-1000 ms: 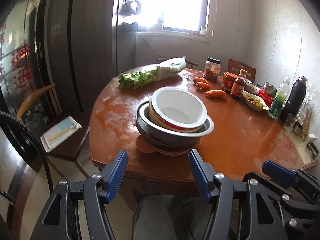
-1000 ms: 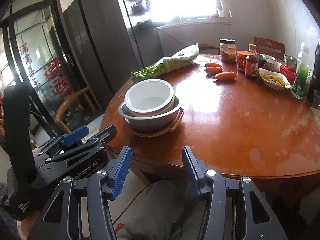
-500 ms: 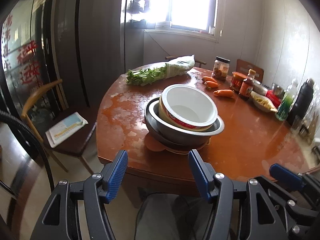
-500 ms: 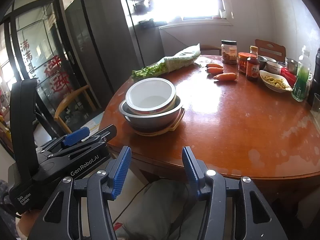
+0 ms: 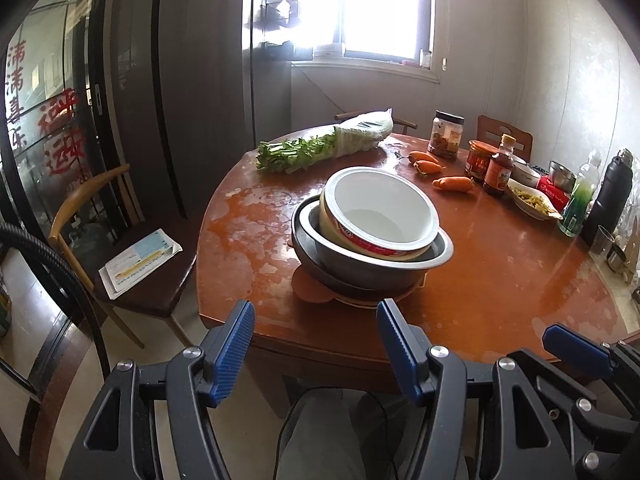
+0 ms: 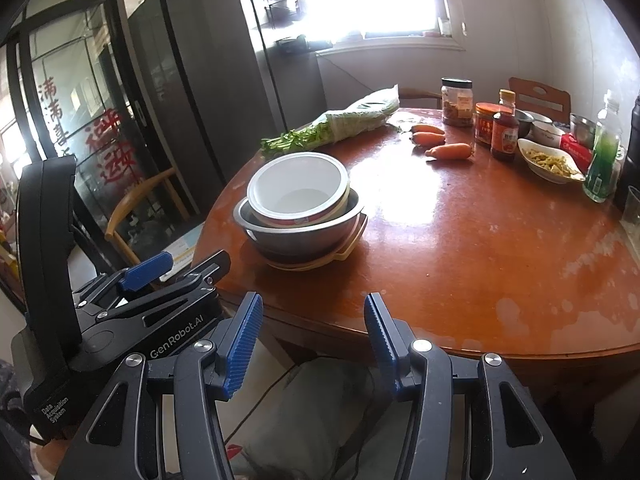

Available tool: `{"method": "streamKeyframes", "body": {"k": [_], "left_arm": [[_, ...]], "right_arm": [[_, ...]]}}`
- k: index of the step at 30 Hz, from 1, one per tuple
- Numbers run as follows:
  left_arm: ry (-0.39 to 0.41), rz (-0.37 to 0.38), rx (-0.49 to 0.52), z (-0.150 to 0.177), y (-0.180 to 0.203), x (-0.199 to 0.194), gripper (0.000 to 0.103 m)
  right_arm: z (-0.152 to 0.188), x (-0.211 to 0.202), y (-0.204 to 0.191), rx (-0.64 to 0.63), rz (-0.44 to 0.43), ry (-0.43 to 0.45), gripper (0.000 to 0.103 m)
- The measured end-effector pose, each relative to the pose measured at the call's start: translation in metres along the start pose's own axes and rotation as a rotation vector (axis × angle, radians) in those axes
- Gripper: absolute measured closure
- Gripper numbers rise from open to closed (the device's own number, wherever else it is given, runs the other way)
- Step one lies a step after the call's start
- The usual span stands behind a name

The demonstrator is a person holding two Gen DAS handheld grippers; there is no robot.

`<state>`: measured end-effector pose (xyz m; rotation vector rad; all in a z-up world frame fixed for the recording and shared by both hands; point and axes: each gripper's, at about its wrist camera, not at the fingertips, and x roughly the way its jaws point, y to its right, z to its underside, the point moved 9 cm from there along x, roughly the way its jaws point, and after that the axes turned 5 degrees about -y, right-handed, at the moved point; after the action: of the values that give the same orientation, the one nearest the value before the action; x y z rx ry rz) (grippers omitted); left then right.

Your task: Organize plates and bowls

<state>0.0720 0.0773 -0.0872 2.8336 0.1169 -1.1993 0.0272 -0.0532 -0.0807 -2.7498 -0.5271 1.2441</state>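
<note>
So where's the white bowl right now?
The white bowl sits nested in a steel bowl near the table's front-left edge, ahead of both open grippers.

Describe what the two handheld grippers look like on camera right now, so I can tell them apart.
Both look alike: black skeletal frames with cut-out slots, silver pivot screws and ribbed blue pads on each finger. In the right wrist view the left gripper carries white "GenRobot.AI" and "Data Acquisition System" lettering on a tall black housing. The right gripper shows no lettering. A black corrugated hose runs beside the left gripper.
</note>
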Motion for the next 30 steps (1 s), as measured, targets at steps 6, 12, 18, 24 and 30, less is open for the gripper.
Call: {"method": "streamKeyframes", "body": {"k": [6,12,18,24,30], "left_arm": [[-0.003,-0.008,-0.011,0.0006,-0.0026,0.0006,0.040],[-0.001,-0.009,-0.006,0.0005,-0.0025,-0.0007,0.040],[-0.004,-0.013,-0.006,0.0003,-0.0025,-0.0005,0.040],[-0.020,0.006,-0.003,0.0014,0.0001,0.0012,0.040],[-0.008,0.009,0.008,0.0032,0.0044,-0.0016,0.037]], "right_arm": [[0.0001,0.0009,-0.0003,-0.003,0.004,0.000,0.048],[0.0002,0.0011,0.0000,-0.001,0.002,-0.002,0.048],[0.0002,0.0014,0.0019,0.001,0.009,-0.003,0.048],[0.0003,0.0033,0.0044,0.005,0.013,-0.008,0.048],[0.0003,0.0019,0.0042,0.005,0.016,-0.005,0.048]]}}
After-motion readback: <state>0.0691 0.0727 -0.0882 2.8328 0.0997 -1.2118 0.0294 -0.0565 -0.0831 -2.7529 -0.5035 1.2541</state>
